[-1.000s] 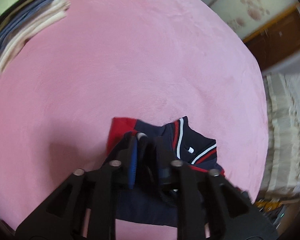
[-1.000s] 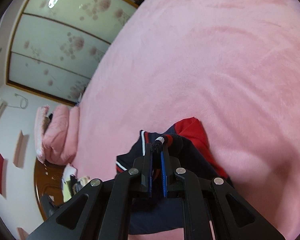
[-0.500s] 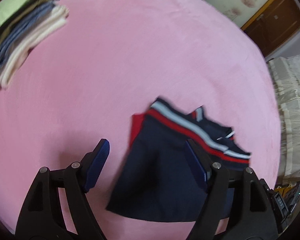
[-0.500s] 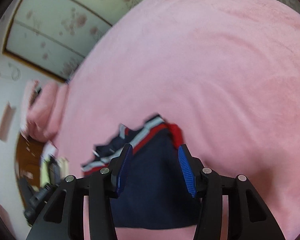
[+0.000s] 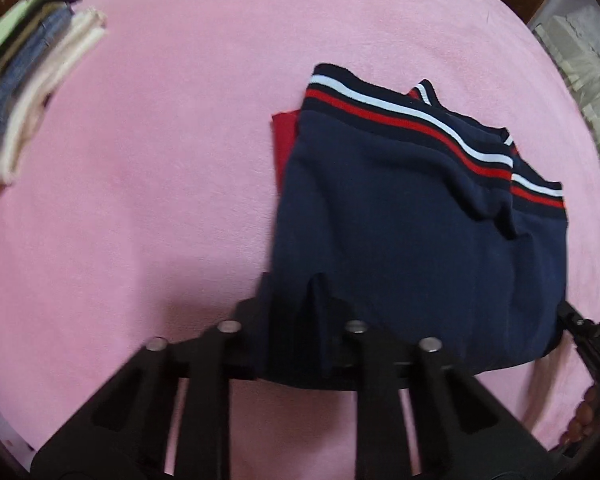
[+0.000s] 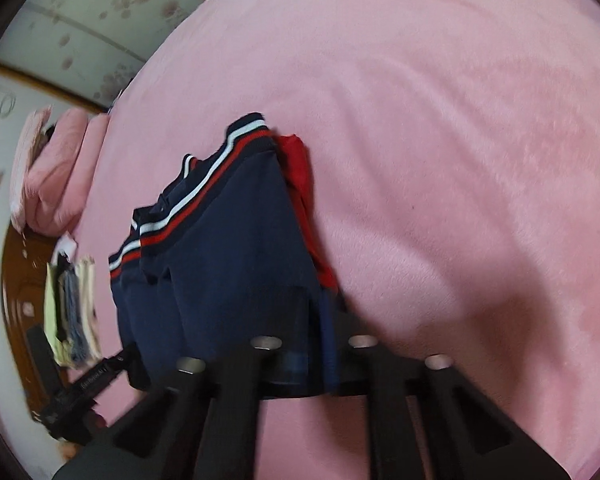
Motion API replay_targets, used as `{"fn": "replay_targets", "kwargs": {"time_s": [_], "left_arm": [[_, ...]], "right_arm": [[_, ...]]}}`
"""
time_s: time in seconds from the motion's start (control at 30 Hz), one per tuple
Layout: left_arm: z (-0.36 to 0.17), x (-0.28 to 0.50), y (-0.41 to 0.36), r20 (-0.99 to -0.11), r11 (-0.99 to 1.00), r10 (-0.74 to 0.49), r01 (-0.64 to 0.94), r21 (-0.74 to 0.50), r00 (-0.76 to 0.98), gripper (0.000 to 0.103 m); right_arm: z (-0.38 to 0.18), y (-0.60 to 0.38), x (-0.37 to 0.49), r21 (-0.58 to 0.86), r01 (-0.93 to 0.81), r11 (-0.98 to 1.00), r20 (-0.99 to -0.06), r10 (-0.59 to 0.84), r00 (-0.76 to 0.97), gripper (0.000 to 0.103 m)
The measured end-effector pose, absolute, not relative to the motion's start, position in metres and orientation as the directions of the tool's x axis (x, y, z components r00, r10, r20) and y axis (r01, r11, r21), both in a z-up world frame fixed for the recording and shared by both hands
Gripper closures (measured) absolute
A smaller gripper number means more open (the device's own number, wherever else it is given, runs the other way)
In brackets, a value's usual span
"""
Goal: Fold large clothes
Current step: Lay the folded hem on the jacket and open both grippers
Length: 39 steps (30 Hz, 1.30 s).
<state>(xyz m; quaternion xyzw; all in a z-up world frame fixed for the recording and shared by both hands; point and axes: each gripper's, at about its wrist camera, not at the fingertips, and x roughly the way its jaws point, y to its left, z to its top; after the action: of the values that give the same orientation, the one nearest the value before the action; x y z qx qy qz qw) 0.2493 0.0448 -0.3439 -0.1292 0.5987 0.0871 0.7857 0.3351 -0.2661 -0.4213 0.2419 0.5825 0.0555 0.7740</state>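
A pink blanket (image 5: 180, 160) fills most of both views, smooth and bare on wide stretches to the far side and to the left of the garment in the left wrist view, and to the right of it in the right wrist view. The folded garment (image 5: 400, 240), navy with a red-and-white striped hem band and a red part showing under one side, lies flat on the blanket near its near edge. Its far edge is the striped band; its near edge is at the grippers. A stack of folded clothes (image 5: 24, 92) sits well apart from it, at the blanket's far left edge, and pink pillows (image 6: 56, 176) lie beyond the blanket's end.

The left gripper (image 5: 292, 316) has just been closing, and its fingers now pinch the near left corner of the garment. The right gripper (image 6: 314, 332) has likewise just been closing; its fingers are pressed together on the garment's near edge by the red side, with cloth bunched between them.
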Motion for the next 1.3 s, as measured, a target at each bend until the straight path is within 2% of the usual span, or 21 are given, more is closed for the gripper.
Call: {"fn": "replay_targets", "kwargs": {"time_s": [0.13,0.27,0.33,0.4,0.47,0.6,0.73,0.8,0.87,1.0,1.07,1.1,1.17,1.23,1.3], "left_arm": [[-0.351,0.239,0.052,-0.975,0.934,-0.006,-0.347,-0.085,0.223,0.095],[-0.349,0.221,0.065,-0.963,0.893,-0.011,-0.43,-0.131,0.27,0.092],[-0.333,0.21,0.06,-0.946,0.902,0.063,-0.425,-0.084,0.32,0.092],[-0.314,0.198,0.049,-0.916,0.926,0.055,-0.363,-0.102,0.397,0.092],[-0.306,0.194,0.036,-0.9,0.935,-0.034,-0.305,-0.182,0.435,0.092],[-0.328,0.198,0.013,-0.879,0.884,-0.309,-0.232,-0.406,0.363,0.092],[-0.356,0.209,-0.004,-0.875,0.861,-0.395,-0.221,-0.459,0.279,0.092],[-0.367,0.215,-0.006,-0.887,0.862,-0.384,-0.246,-0.444,0.256,0.092],[-0.37,0.225,-0.004,-0.903,0.866,-0.346,-0.283,-0.412,0.255,0.099],[-0.37,0.214,0.021,-0.882,0.806,-0.361,-0.374,-0.459,0.304,0.102],[-0.368,0.204,0.038,-0.911,0.827,-0.272,-0.408,-0.386,0.31,0.102],[-0.368,0.202,0.048,-0.927,0.84,-0.222,-0.423,-0.339,0.301,0.102],[-0.37,0.193,0.065,-0.919,0.819,-0.239,-0.444,-0.364,0.314,0.102],[-0.371,0.187,0.074,-0.906,0.787,-0.264,-0.469,-0.4,0.33,0.102],[-0.359,0.185,0.071,-0.901,0.804,-0.235,-0.448,-0.391,0.364,0.102]], "right_arm": [[-0.419,-0.27,0.326,0.417,0.234,0.878,-0.888,0.339,0.312,0.099],[-0.411,-0.273,0.319,0.348,0.266,0.899,-0.909,0.254,0.331,0.099],[-0.393,-0.271,0.314,0.287,0.246,0.926,-0.906,0.178,0.385,0.099],[-0.375,-0.269,0.304,0.293,0.212,0.932,-0.871,0.169,0.46,0.099],[-0.366,-0.257,0.3,0.37,0.131,0.92,-0.834,0.267,0.483,0.099],[-0.386,-0.217,0.299,0.569,0.012,0.822,-0.791,0.543,0.284,0.099],[-0.401,-0.175,0.294,0.602,-0.083,0.794,-0.772,0.606,0.191,0.099],[-0.408,-0.17,0.297,0.616,-0.084,0.783,-0.765,0.62,0.176,0.099],[-0.416,-0.174,0.304,0.607,-0.06,0.793,-0.775,0.607,0.176,0.099],[-0.428,-0.216,0.317,0.574,-0.012,0.819,-0.799,0.563,0.212,0.101],[-0.429,-0.246,0.313,0.623,-0.024,0.782,-0.766,0.616,0.184,0.103],[-0.425,-0.261,0.309,0.588,-0.03,0.809,-0.79,0.582,0.193,0.103],[-0.418,-0.279,0.313,0.364,-0.03,0.931,-0.901,0.36,0.243,0.103],[-0.41,-0.302,0.307,0.352,-0.018,0.936,-0.897,0.343,0.28,0.103],[-0.399,-0.319,0.303,0.349,0.031,0.937,-0.889,0.32,0.327,0.103]]}}
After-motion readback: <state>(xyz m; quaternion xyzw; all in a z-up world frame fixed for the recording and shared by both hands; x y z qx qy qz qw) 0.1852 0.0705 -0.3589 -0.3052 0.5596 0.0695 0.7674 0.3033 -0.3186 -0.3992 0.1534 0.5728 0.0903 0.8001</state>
